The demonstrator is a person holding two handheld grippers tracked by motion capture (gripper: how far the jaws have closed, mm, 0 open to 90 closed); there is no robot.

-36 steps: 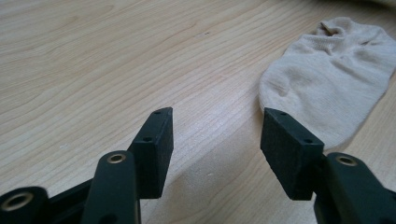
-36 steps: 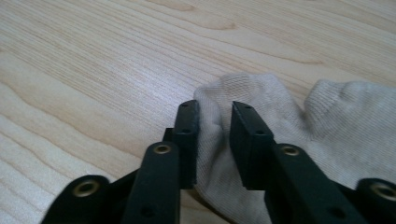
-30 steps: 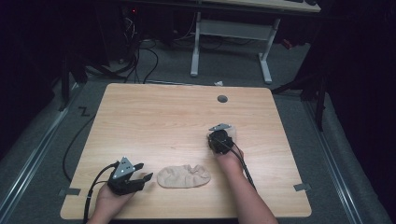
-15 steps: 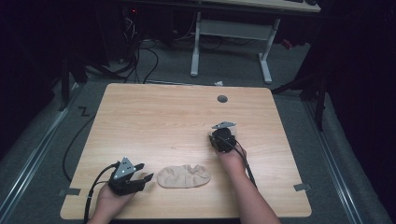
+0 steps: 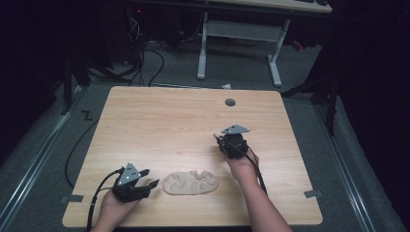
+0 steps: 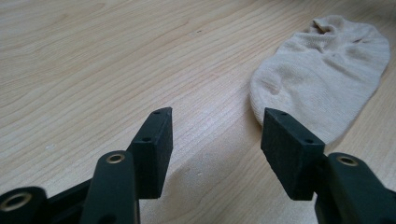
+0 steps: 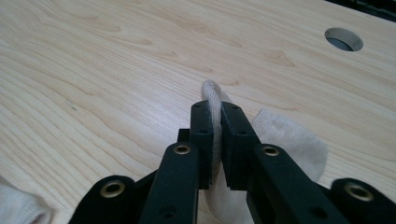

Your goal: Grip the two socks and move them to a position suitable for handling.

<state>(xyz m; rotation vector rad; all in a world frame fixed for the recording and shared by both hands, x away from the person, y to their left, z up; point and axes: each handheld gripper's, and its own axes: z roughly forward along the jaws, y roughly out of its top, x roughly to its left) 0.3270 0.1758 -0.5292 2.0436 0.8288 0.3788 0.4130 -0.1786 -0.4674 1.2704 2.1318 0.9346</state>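
Right tongs (image 7: pixel 216 140) were clamped on a thin fold of a pale cream knit sock (image 7: pixel 280 135), its cuff edge poking up between the jaws, w/ the rest bunched under the tongs on the light wood-grain bench (image 5: pixel 169 125). Left tongs (image 6: pixel 215 140) sat spread apart, holding nothing, low over the bench, just short of a second beige knit sock (image 6: pixel 327 70) lying flat nr the front edge, between both hands.

Risks, as a judgement: the right grip held only a narrow pinch, so a quick lift could let the fabric slip out. The left tongs, closing from there, might catch only the sock's edge or shove the flat sock along the smooth wood.
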